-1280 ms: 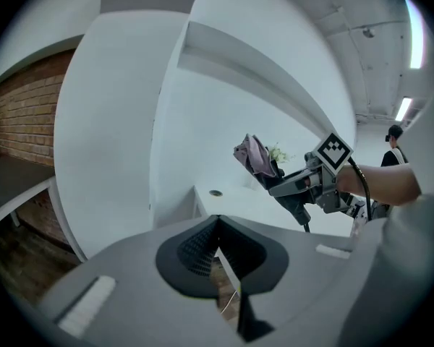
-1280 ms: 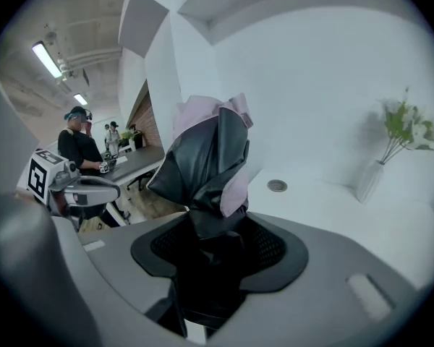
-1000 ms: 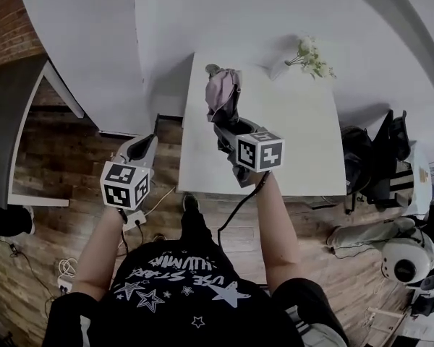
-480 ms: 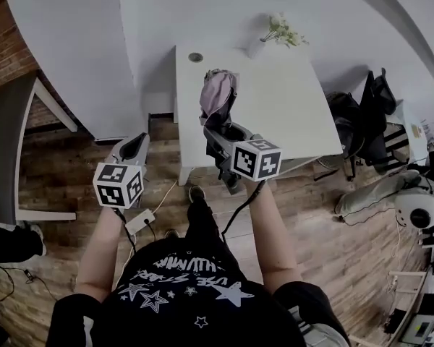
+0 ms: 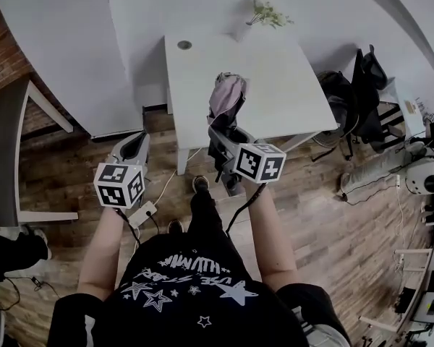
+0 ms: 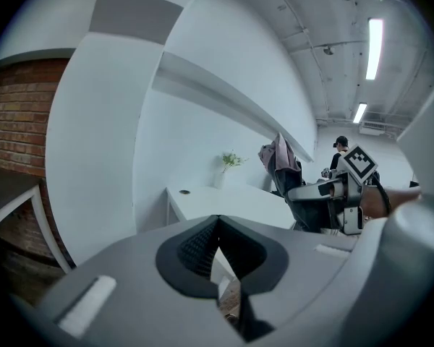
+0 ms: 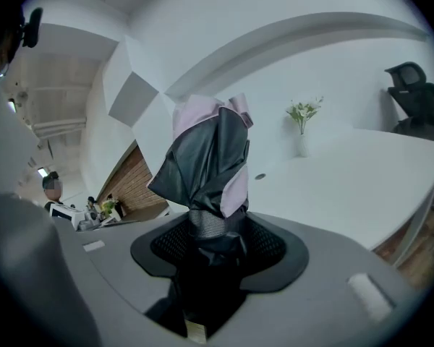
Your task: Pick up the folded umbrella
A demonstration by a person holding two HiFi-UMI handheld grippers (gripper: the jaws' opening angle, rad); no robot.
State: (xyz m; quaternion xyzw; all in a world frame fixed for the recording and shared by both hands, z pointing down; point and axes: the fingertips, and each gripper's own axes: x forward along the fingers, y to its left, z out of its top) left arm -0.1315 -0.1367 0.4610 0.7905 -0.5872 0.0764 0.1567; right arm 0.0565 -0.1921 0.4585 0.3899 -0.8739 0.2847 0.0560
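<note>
The folded umbrella [image 5: 226, 97], pink and black fabric bunched at its tip, is held upright in the air in front of the white table [image 5: 275, 85]. My right gripper [image 5: 221, 133] is shut on its lower part. In the right gripper view the umbrella [image 7: 206, 154] rises from between the jaws of the right gripper [image 7: 215, 231], whose pads press on its black band. My left gripper [image 5: 135, 145] hangs over the wooden floor to the left of the table, with nothing in it. Its pads meet in the left gripper view [image 6: 217, 238], where the umbrella [image 6: 276, 155] shows to the right.
A vase of flowers [image 5: 263, 14] stands at the table's far edge, and a round hole [image 5: 184, 45] is near its far left corner. Black chairs [image 5: 362, 96] stand to the right. A power strip [image 5: 142, 215] and cables lie on the floor. A brick wall [image 5: 3, 56] is at the left.
Both grippers have drawn back from the table with the person. The umbrella, still gripped, has moved from over the tabletop to its near edge. The right gripper has rolled somewhat.
</note>
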